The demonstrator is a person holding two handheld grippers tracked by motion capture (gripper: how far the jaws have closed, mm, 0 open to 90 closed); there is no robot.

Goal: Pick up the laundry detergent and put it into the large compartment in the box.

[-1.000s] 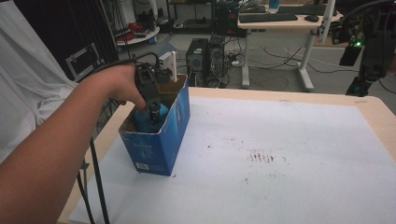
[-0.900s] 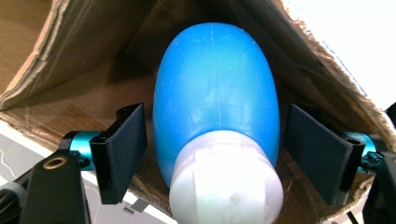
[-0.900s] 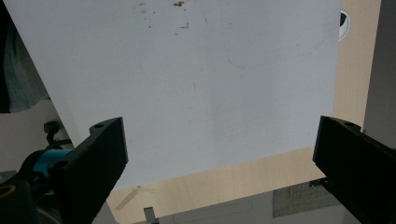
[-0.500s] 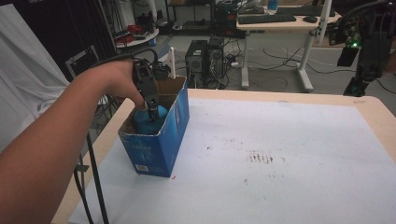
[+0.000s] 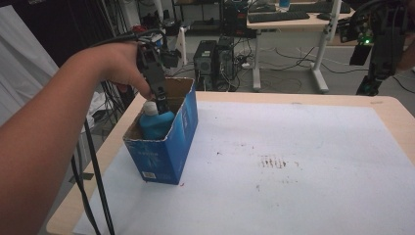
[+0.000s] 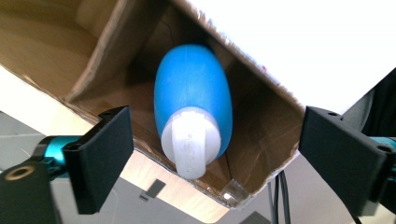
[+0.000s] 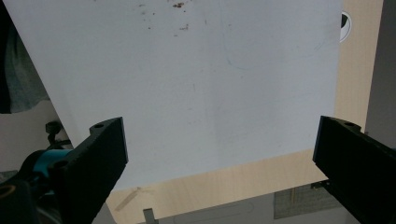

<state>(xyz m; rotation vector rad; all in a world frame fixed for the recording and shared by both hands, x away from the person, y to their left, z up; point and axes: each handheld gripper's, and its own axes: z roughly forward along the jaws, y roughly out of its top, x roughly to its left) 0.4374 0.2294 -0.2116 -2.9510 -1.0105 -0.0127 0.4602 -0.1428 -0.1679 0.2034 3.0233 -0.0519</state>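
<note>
1. the blue bottle [image 6: 194, 100] stands in the open cardboard box [image 5: 166, 152] at the left of the bench [image 5: 303, 196].
2. the left tool [image 5: 161, 105], just above the bottle, has just been opening; its jaws are spread and pinch nothing.
3. the step looks like releasing the bottle into the box; next, the tool should probably lift clear without catching the white cap [image 6: 191, 144].
4. the right tool [image 7: 219, 163] hangs spread and empty over the white sheet [image 7: 187, 84].

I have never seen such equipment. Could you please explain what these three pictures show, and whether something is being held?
A person holds a hand-held two-jaw tool in each hand. The high view looks down on a wooden table covered by a white sheet. The other two cameras ride on the tools. The left gripper is above an open blue cardboard box containing a blue plastic bottle with a white cap; its jaws have just been opening and hold nothing. The right gripper is open over the sheet.
</note>
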